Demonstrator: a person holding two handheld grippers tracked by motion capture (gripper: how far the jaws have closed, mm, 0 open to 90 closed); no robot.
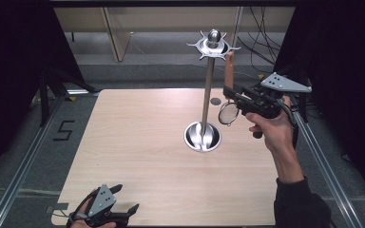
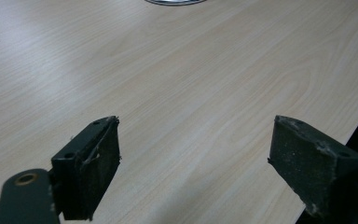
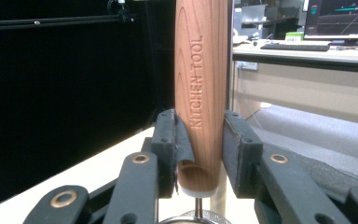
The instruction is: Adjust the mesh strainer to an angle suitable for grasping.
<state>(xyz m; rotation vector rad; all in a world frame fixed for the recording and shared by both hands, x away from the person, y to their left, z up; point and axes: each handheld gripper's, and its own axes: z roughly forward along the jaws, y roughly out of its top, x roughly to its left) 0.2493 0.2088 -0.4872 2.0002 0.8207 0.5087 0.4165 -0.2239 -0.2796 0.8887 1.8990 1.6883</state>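
Note:
A chrome utensil stand (image 1: 208, 90) rises from a round base (image 1: 202, 136) on the wooden table (image 1: 138, 142), with a ring of hooks (image 1: 213, 45) at its top. My right gripper (image 1: 232, 95) is shut on a kitchen tool's wooden handle (image 1: 228, 71), held upright just right of the hooks. The tool's round metal head (image 1: 228, 113) hangs below the jaws. In the right gripper view the handle (image 3: 200, 84), stamped KITCHEN TOOL, sits between both pads (image 3: 168, 140). My left gripper (image 1: 127, 198) rests open at the table's near left edge, nothing between its fingers (image 2: 98, 158).
The stand's base (image 2: 175, 2) peeks in at the top of the left gripper view, with bare table (image 2: 191, 70) ahead of it. A small dark disc (image 1: 215, 101) lies on the table behind the pole. Metal rails (image 1: 24, 161) run along both sides.

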